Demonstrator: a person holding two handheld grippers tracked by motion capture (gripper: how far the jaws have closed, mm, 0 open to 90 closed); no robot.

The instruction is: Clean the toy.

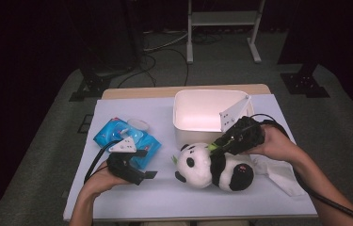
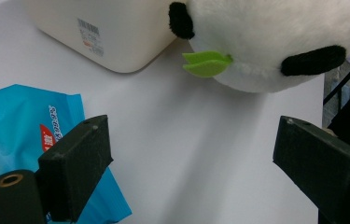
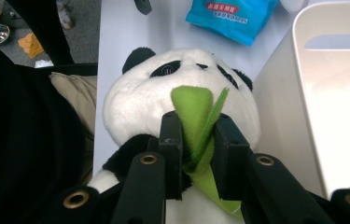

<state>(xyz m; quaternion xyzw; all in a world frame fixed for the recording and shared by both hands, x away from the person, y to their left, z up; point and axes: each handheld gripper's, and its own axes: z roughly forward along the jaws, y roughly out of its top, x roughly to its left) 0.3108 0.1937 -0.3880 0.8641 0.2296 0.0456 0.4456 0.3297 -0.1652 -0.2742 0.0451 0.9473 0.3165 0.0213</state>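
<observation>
A black-and-white plush panda (image 1: 212, 167) lies on the white table cover, its head toward the left. My right gripper (image 1: 216, 147) comes in from the right above it, shut on the green felt leaf (image 3: 196, 121) that sticks up from the panda (image 3: 163, 102). The two jaws pinch the leaf between them. My left gripper (image 1: 148, 165) rests low on the table left of the panda, open, with nothing between its pads (image 2: 77, 163). Ahead of it are the panda's head (image 2: 275, 42) and a second green leaf (image 2: 207, 64).
A white plastic bin (image 1: 209, 113) stands just behind the panda; its wall (image 3: 336, 93) is right beside my right gripper. A blue wet-wipe packet (image 1: 127, 139) lies at the left, under my left gripper. A white cloth (image 1: 282, 176) lies at the right.
</observation>
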